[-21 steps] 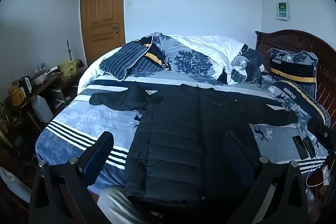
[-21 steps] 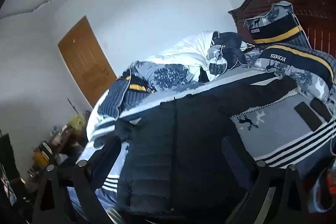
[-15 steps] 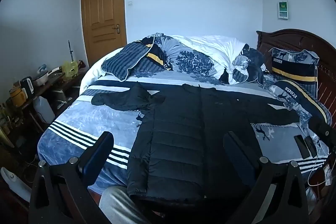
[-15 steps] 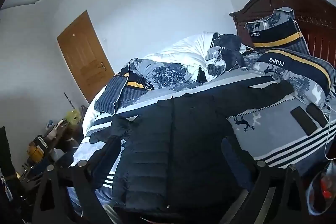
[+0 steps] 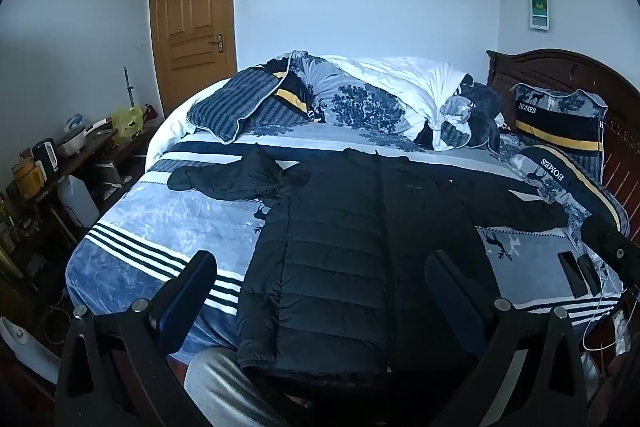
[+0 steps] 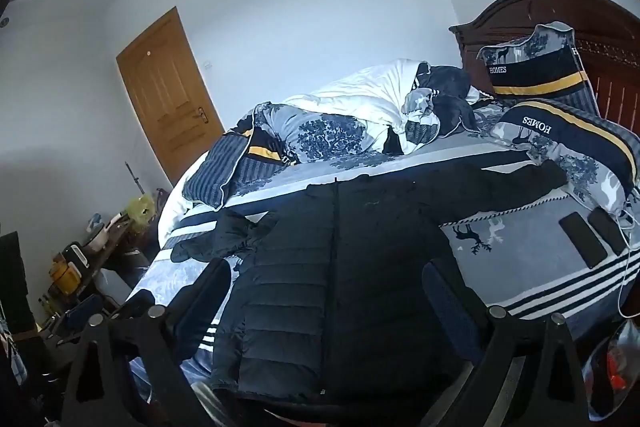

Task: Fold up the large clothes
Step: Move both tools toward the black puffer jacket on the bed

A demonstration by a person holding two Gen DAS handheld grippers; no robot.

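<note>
The bed [image 5: 168,227] fills most of both views, covered by a blue-grey blanket with white stripes near its close edge and deer prints toward the headboard [image 5: 560,67]. A heap of rumpled bedding [image 5: 360,95], white and tree-printed, is piled along the far side, with 2 pillows [image 5: 560,119] lettered HOMES at the headboard end.

The black puffer jacket [image 5: 352,247] lies flat and spread out on the blanket, front up and zipped, its hem hanging just over the near edge of the bed. One sleeve [image 5: 516,207] stretches straight toward the pillows; the other sleeve [image 5: 236,177] is bunched and bent on the door side.

A wooden door [image 5: 192,23] stands shut in the far wall, and a cluttered side table [image 5: 60,155] sits beside the bed below it.

The left gripper [image 5: 320,291] hangs above the jacket's lower half, its 2 fingers spread wide with nothing between them. The right gripper [image 6: 328,299] is likewise held over the hem area, fingers wide apart and clear of the fabric.

2 dark phones [image 6: 592,239] lie side by side on the blanket near the pillows, well apart from the jacket's body.
</note>
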